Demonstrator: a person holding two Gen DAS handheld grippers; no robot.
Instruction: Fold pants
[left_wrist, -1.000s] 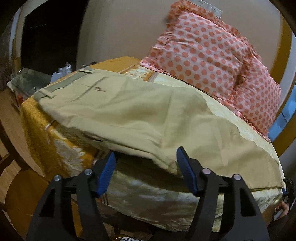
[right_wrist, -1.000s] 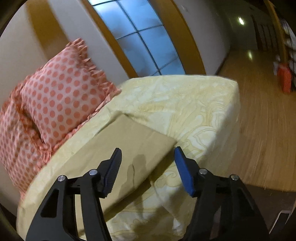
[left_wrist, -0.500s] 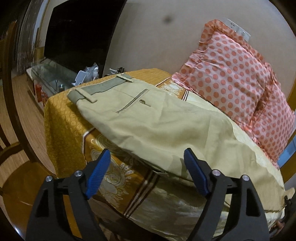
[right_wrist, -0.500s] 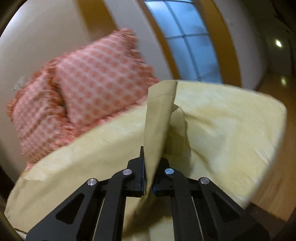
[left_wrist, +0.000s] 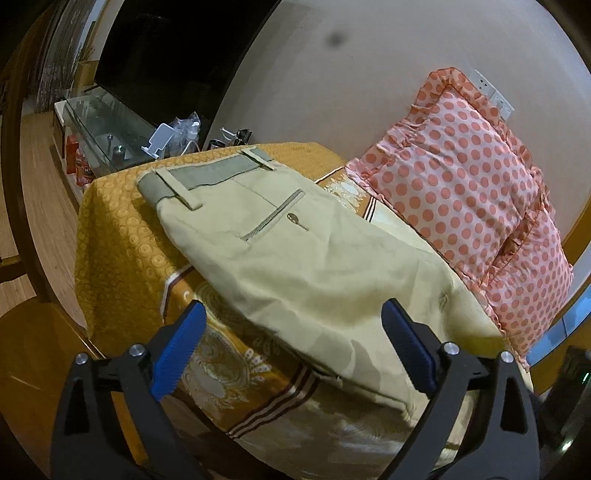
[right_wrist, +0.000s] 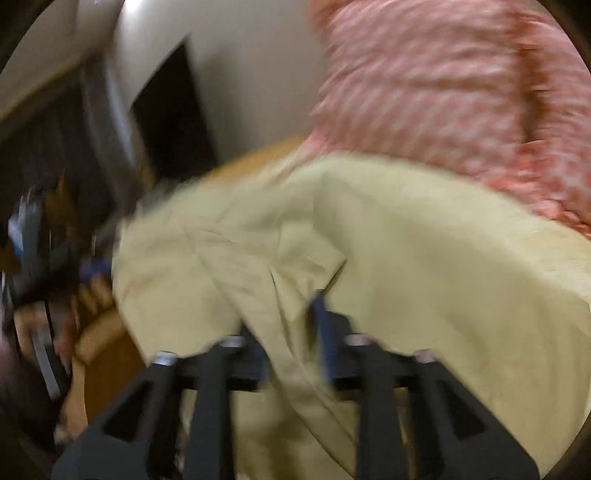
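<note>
Khaki pants (left_wrist: 295, 258) lie across the bed, with the waistband (left_wrist: 207, 175) at the far left and a buttoned back pocket below it. My left gripper (left_wrist: 291, 347) is open and empty, its blue pads just in front of the pants' near edge. In the blurred right wrist view, my right gripper (right_wrist: 291, 332) is shut on a fold of the pants' leg end (right_wrist: 280, 280), lifted and carried over the rest of the pants (right_wrist: 424, 258).
Two pink polka-dot pillows (left_wrist: 461, 192) stand against the wall at the right. The bed has an orange patterned cover (left_wrist: 118, 236). A glass stand with small items (left_wrist: 110, 129) is behind the bed at left. A wooden floor lies to the left.
My right gripper has swung the leg end it holds from the foot of the bed toward the waistband side. My left gripper has moved left and closer to the waistband, still open.
</note>
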